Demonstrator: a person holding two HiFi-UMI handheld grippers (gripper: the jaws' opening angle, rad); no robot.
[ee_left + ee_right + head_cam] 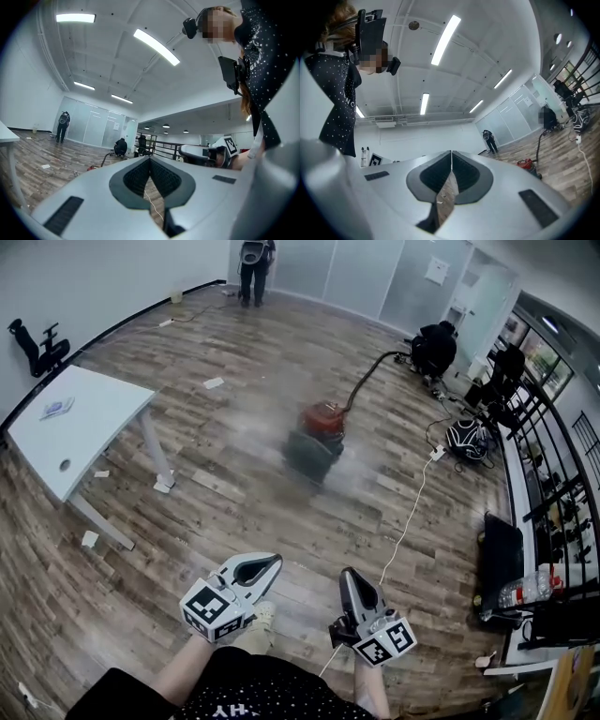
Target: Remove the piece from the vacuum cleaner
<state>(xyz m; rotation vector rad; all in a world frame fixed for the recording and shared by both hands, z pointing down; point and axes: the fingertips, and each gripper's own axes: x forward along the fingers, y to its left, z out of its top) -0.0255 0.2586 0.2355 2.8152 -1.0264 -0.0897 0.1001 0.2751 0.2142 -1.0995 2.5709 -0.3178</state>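
The red and black vacuum cleaner (pixel 319 432) stands on the wooden floor in mid-room, blurred, and its black hose (pixel 368 373) runs off to the back right. It is small and far off in the left gripper view (pixel 90 167) and in the right gripper view (pixel 527 163). My left gripper (pixel 276 560) and right gripper (pixel 345 572) hover low near my body, well short of the vacuum cleaner. Both point toward it. The jaws of each are shut with nothing between them (pixel 150 158) (pixel 451 153).
A white table (pixel 84 418) stands at the left, with a black office chair (pixel 37 345) behind it. Paper scraps lie about the floor. A white cable (pixel 411 507) crosses the floor to the right. One person (pixel 255 266) stands far back; another (pixel 433 346) crouches by the black railing (pixel 548 456).
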